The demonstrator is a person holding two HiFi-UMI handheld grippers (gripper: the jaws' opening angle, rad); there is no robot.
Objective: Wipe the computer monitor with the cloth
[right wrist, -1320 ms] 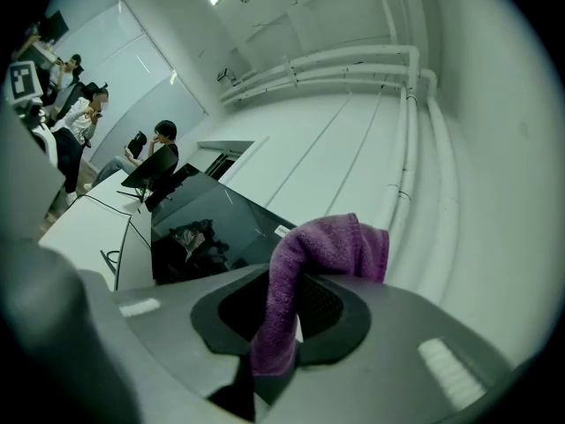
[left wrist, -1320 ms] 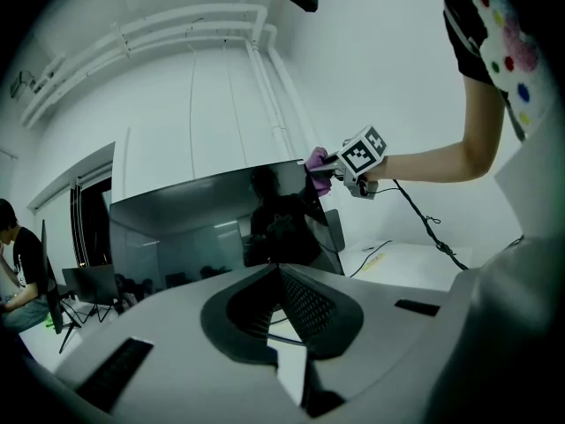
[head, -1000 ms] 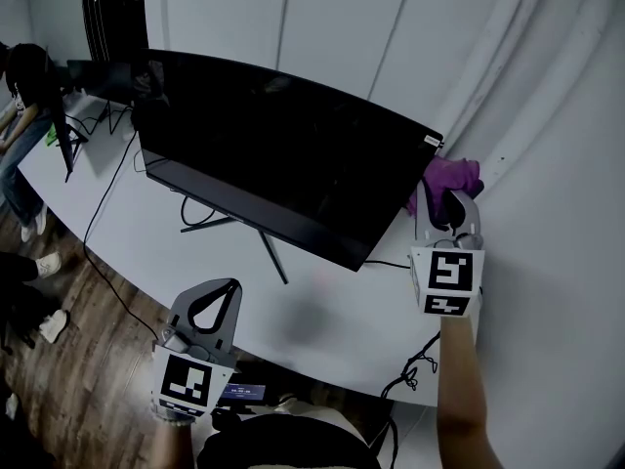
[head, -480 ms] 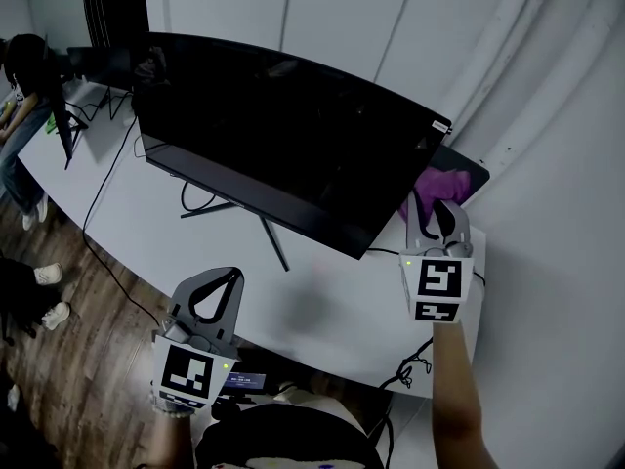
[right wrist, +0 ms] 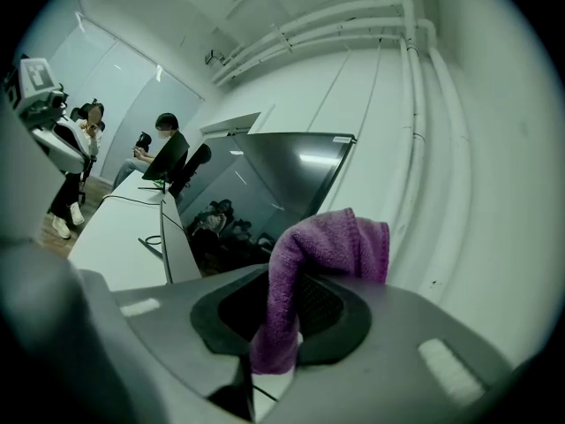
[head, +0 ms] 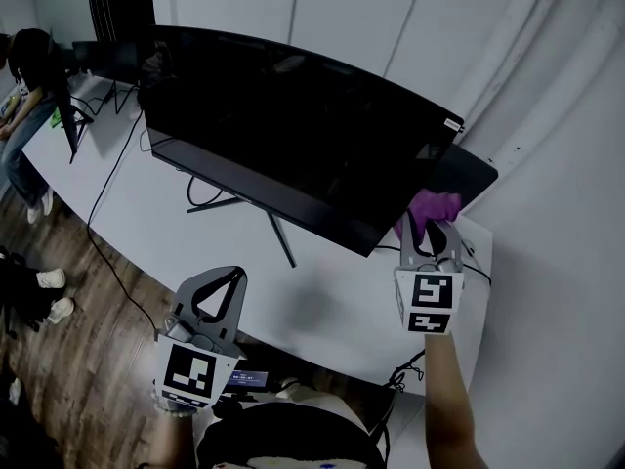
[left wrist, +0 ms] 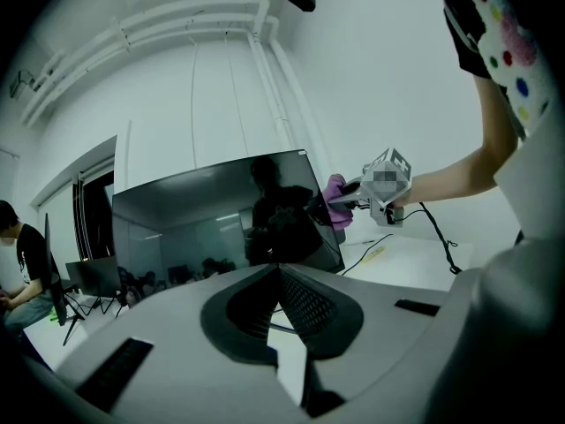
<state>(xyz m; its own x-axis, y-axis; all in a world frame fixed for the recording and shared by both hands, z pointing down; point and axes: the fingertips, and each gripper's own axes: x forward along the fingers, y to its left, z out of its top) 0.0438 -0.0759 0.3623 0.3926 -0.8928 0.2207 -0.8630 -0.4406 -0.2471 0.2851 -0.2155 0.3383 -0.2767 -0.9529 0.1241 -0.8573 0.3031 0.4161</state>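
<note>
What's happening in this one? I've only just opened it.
A person is working with two hand-held grippers at a white table. The right hand-held gripper is shut on a purple cloth and holds it at the right edge of the dark monitor. Whether the cloth touches the screen can't be told. The left hand-held gripper is shut on nothing and hangs low at the table's near edge, away from the monitor.

Moved: right gripper (head: 432, 231) pulled back toward person and slightly left, now lower in head view. With it, cloth (head: 430, 206), earlier spread beside right edge of monitor (head: 293, 135), now hangs bunched and smaller just below monitor's lower right corner. Dark panel (head: 476, 172) behind monitor's right end has come into view as head view shifted.
</note>
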